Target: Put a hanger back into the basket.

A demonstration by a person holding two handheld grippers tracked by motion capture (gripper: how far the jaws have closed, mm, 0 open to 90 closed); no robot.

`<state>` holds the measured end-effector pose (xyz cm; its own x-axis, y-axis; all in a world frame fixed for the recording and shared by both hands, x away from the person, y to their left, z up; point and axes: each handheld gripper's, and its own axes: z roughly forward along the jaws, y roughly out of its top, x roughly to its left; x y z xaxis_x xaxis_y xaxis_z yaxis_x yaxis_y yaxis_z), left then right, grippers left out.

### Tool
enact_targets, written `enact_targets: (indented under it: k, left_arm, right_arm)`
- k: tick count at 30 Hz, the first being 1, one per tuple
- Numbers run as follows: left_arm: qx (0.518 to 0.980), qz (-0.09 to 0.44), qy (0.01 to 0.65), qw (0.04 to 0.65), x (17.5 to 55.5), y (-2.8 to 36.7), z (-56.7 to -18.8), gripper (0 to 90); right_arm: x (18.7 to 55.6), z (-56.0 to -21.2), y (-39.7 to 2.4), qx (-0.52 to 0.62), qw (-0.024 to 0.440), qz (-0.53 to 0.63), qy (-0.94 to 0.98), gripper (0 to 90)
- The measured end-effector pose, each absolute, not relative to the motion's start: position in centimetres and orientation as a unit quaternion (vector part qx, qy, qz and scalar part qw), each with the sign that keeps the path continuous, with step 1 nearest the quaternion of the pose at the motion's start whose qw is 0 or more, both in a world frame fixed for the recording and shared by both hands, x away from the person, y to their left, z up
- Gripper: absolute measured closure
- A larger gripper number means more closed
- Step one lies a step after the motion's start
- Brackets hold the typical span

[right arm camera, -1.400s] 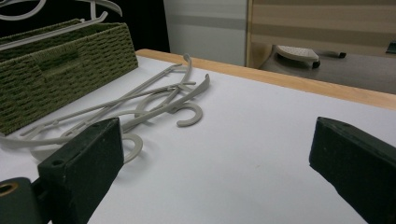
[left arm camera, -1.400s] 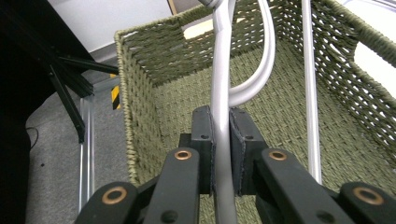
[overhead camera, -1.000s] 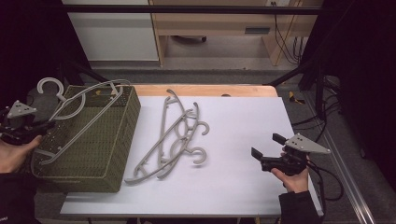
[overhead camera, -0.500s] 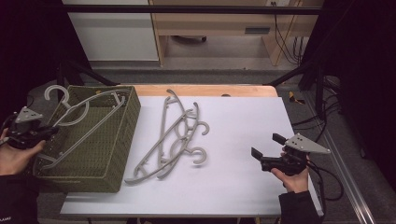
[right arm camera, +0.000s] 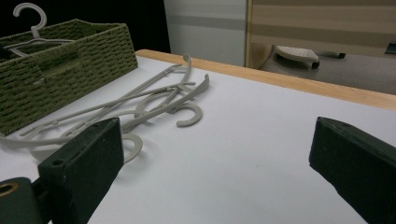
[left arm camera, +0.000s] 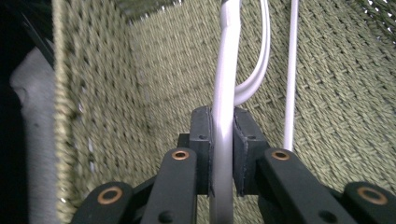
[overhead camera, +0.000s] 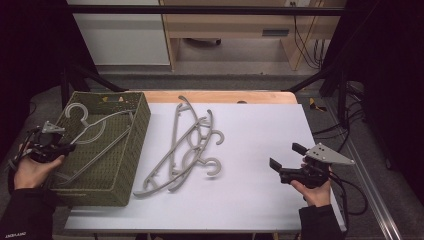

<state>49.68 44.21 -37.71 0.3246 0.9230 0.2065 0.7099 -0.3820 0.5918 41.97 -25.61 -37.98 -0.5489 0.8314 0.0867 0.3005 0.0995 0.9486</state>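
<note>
At the left edge of the table, the left gripper sits in the person's left hand, just over the left rim of the green woven basket. Its pads pinch the grey bar of a hanger. In the left gripper view the bar runs straight up between the two black jaws, with the pads close against it on either side. The jaws have eased open a little in the last half second, yet the bar stays between them. The hanger lies tilted inside the basket: its hook rises near the far left corner of the basket, and its thin lower rod slants toward the near wall. The basket stands on the left part of the table, its long side running from the near edge toward the far edge.

Just right of the basket, near the middle of the table, a loose pile of grey hangers lies flat on the white surface, crossing one another, their hooks turned to the right.

Near the right edge, toward the near side, the right gripper rests in the person's right hand, well apart from the pile. Its jaws stand wide apart with nothing between them, pointing left across the bare table.
</note>
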Motion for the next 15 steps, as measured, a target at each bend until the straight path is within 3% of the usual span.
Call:
enact_targets:
  k: [3,11,15]
  left_arm:
    - [0.784,0.264,0.527,0.197,49.4,44.7,-37.9,74.0]
    - [0.778,0.26,0.529,0.219,48.7,45.0,-37.5,74.9]
    - [0.771,0.269,0.519,0.251,47.9,44.2,-36.7,69.9]
  right_arm:
    - [42.0,-38.0,-25.6,0.405,0.248,0.535,0.699,3.4]
    - [42.0,-38.0,-25.6,0.406,0.248,0.533,0.7,3.4]
    - [41.9,-37.9,-25.8,0.405,0.25,0.536,0.697,3.4]
